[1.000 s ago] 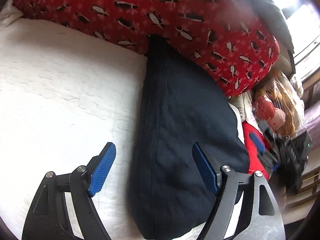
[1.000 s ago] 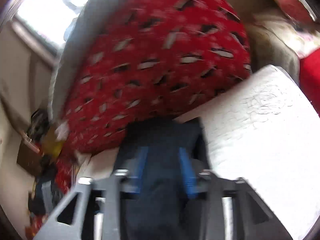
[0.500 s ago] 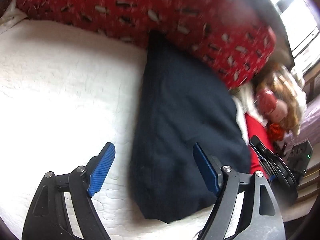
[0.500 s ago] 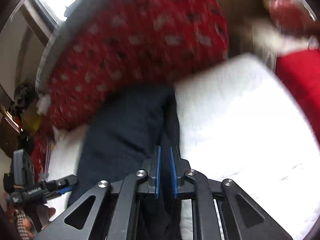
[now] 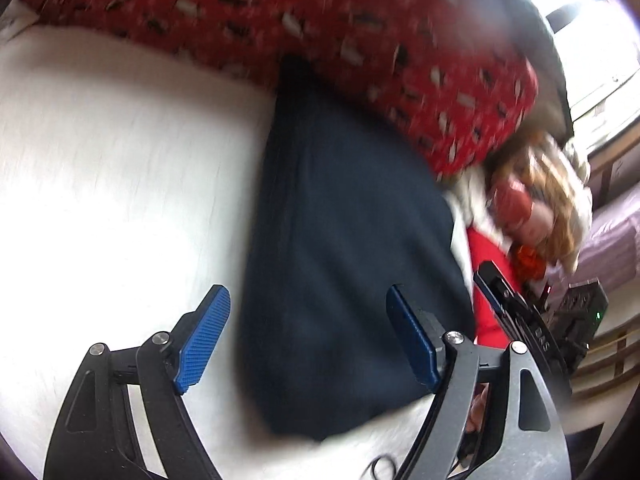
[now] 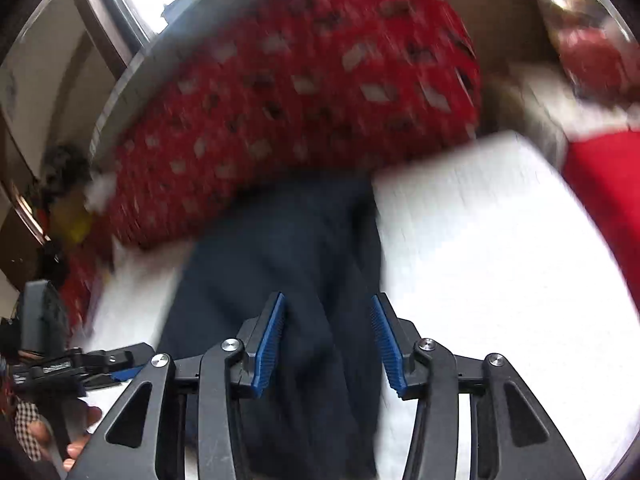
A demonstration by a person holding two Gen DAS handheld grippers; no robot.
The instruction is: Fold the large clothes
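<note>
A long dark navy garment, folded into a narrow strip, lies on the white quilted bed cover; its far end runs under a big red pillow patterned with small black and white shapes, and its near, rounded end sits close to the bed's edge; my left hand-held gripper hovers over that near end with its blue ribbed pads spread wide, one over the white cover and the other over the cloth, clamping nothing; my right hand-held gripper points along the garment from the other side; its jaws have just been opening and now stand partly apart, with a raised ridge of the navy cloth between the blue pads, which do not press on it; in the right wrist view the white cover stretches to the right of the garment, the red pillow fills the space beyond it, and the left hand-held gripper shows at the lower left; both views are blurred.
</note>
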